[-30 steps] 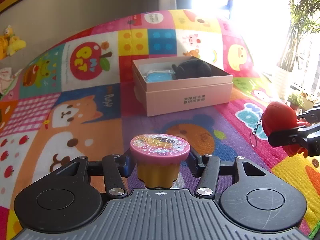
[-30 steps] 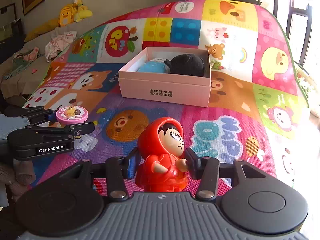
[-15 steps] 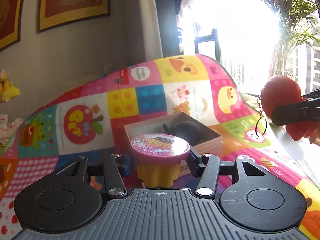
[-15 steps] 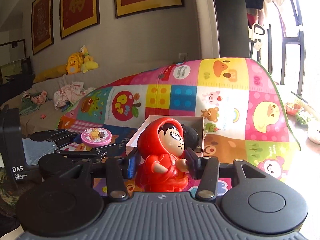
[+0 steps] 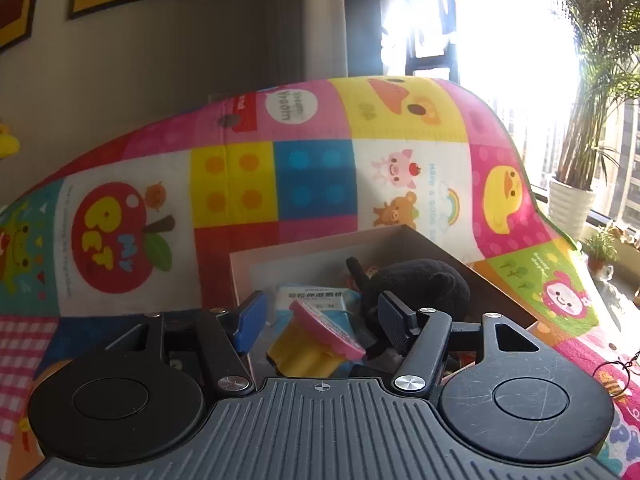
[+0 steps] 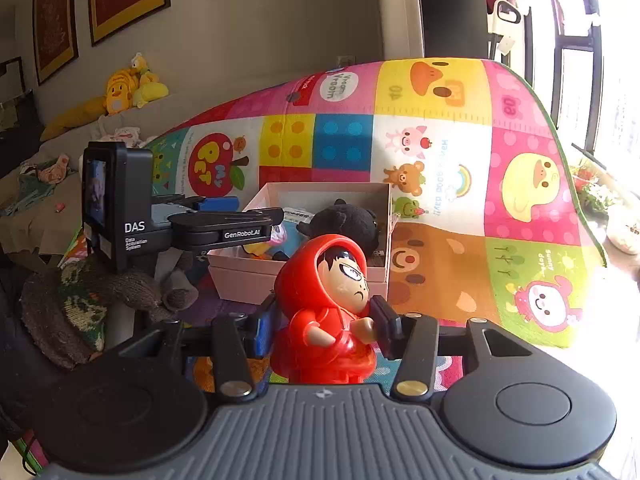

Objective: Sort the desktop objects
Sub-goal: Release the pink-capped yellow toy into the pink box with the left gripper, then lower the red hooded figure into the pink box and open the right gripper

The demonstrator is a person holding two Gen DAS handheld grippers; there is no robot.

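Over the pink box, left side: the left gripper (image 5: 320,322) hangs above the pink box (image 6: 304,268), its jaws just opened wide.
Pink-lidded cup: the pink-lidded yellow cup (image 5: 316,340) lies tipped between the spread fingers (image 5: 250,320), touching neither pad as far as the blur lets me tell, above the box's contents.
Inside the box: a blue packet (image 5: 316,300) and, right of it, a black plush (image 5: 420,284).
Near side of the box: the right gripper (image 6: 322,330) is clamped, partly open, on a red hooded figure (image 6: 328,312).
Underneath: a colourful play mat (image 6: 520,184).
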